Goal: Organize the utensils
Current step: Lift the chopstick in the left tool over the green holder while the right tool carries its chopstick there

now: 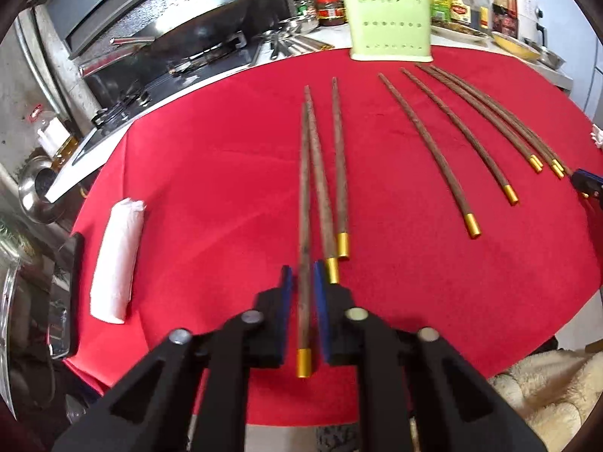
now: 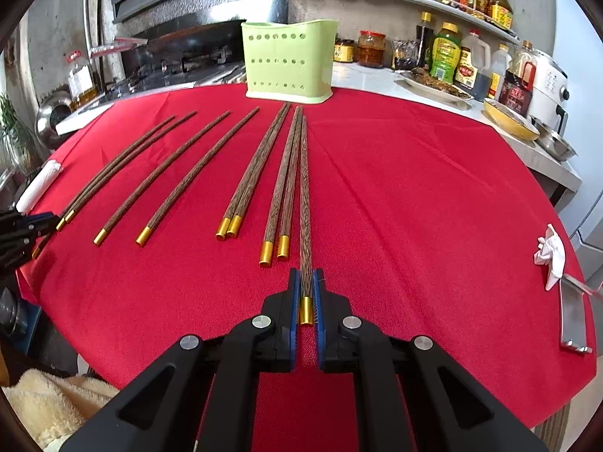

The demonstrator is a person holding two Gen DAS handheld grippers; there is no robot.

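Observation:
Brown wooden chopsticks with gold caps lie on a red cloth (image 1: 211,188). My left gripper (image 1: 303,269) is shut on one chopstick (image 1: 303,196), whose gold cap sits back between the jaws. Two more chopsticks (image 1: 339,165) lie just to its right, and several others (image 1: 429,147) fan out further right. My right gripper (image 2: 306,274) is shut on another chopstick (image 2: 304,196), beside a pair (image 2: 282,188). The pale green perforated holder (image 1: 390,22) (image 2: 288,60) stands upright at the cloth's far edge. Each gripper shows at the edge of the other's view: right (image 1: 586,182), left (image 2: 41,222).
A rolled white towel (image 1: 117,260) lies on the cloth at the left. A stove with a wok (image 1: 181,37) is behind. Sauce bottles (image 2: 471,60), a yellow dish (image 2: 508,120), a crumpled tissue (image 2: 550,252) and a metal tool (image 2: 573,316) are at the right.

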